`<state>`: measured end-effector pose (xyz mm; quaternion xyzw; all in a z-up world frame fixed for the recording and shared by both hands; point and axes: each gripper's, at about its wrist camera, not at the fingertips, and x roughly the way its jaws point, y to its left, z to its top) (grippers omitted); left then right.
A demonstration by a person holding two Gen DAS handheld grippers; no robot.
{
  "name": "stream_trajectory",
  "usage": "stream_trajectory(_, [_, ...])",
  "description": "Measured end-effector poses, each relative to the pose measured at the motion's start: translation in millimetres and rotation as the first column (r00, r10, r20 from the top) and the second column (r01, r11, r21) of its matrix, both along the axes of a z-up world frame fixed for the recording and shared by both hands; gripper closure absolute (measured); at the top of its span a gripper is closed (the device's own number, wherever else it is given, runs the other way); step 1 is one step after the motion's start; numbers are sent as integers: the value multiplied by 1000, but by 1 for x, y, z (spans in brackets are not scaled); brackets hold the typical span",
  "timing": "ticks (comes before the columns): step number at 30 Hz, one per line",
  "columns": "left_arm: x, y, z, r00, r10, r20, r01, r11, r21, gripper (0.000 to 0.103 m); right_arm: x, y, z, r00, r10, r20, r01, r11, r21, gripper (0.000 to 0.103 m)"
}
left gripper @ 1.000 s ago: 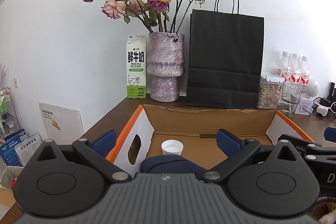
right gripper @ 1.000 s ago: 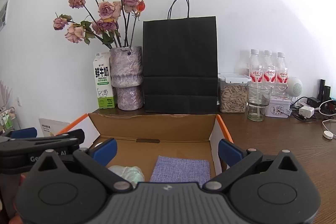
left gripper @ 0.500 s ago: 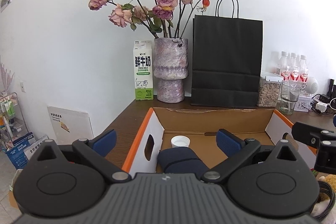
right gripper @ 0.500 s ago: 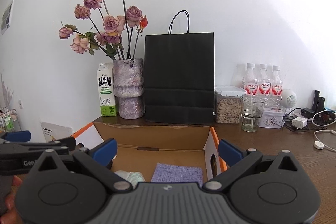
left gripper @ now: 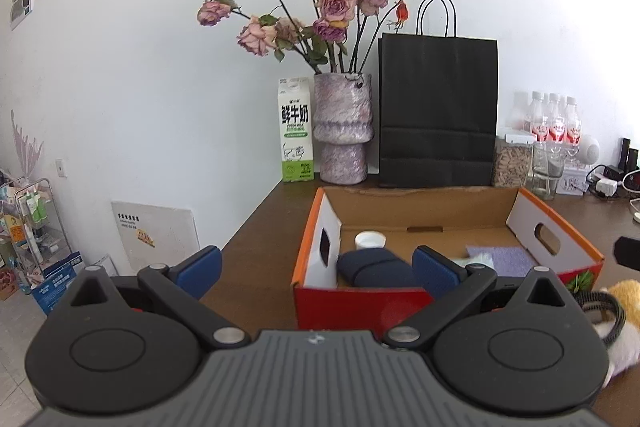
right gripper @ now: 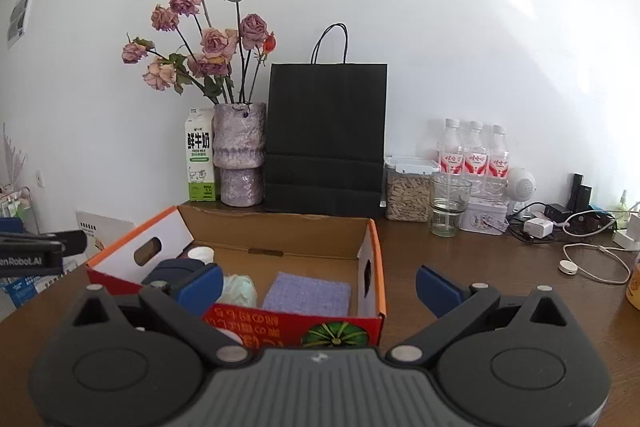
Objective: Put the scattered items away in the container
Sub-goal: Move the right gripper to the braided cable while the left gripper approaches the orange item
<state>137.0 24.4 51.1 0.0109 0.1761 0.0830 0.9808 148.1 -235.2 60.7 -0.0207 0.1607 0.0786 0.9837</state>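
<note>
My left gripper [left gripper: 318,267] is spread wide with nothing between its blue fingers [left gripper: 434,270], and my right gripper [right gripper: 319,285] is just as wide and just as empty. Both hang level in front of the cardboard box [left gripper: 362,301], on its near red side, above the dark wood table [right gripper: 480,267]. A second ago both sat closer in, with the fingers over the box's open top; now I have drawn them back and the red front wall [right gripper: 296,325] shows in full.

Inside the box, nearest its left wall, lies a dark navy pouch [left gripper: 374,267] with a band across it. Just behind it sits a white cap [left gripper: 370,239]. Toward the middle is a pale green crumpled thing [right gripper: 239,290], and beside that, on the right, a flat purple cloth [right gripper: 308,293] rests on the box floor. At the far right edge of the left wrist view, outside the box on the table, a yellow and white plush toy [left gripper: 618,319] shows in part.

Behind the box stand a milk carton [left gripper: 295,131], a purple vase [left gripper: 343,129] of dried roses and a black paper bag [left gripper: 438,111]. Further right are a jar of seeds [right gripper: 406,189], a glass [right gripper: 448,205] and three bottles [right gripper: 474,151].
</note>
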Motion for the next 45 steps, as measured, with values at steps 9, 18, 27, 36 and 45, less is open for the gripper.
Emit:
stream_trajectory(9, [-40, 23, -39, 997, 13, -82, -13, 1000, 1, 0, -35, -29, -47, 992, -47, -114, 40, 997, -64, 0])
stream_trajectory(18, [-47, 33, -50, 993, 33, -116, -35, 999, -23, 0, -33, -36, -71, 978, -76, -194, 62, 995, -78, 0])
stream_trajectory(27, [-44, 30, -51, 993, 17, -120, -20, 1000, -20, 0, -17, -10, -57, 988, -1, -155, -22, 988, -151, 0])
stream_trajectory(36, [-42, 38, -50, 992, 37, -122, -40, 999, -24, 0, 24, 20, -59, 975, 61, -212, -112, 965, -237, 0])
stream_trajectory(45, [-35, 43, -52, 990, 41, -133, -45, 999, -28, 0, 59, 27, -71, 941, 85, -327, -161, 964, -213, 0])
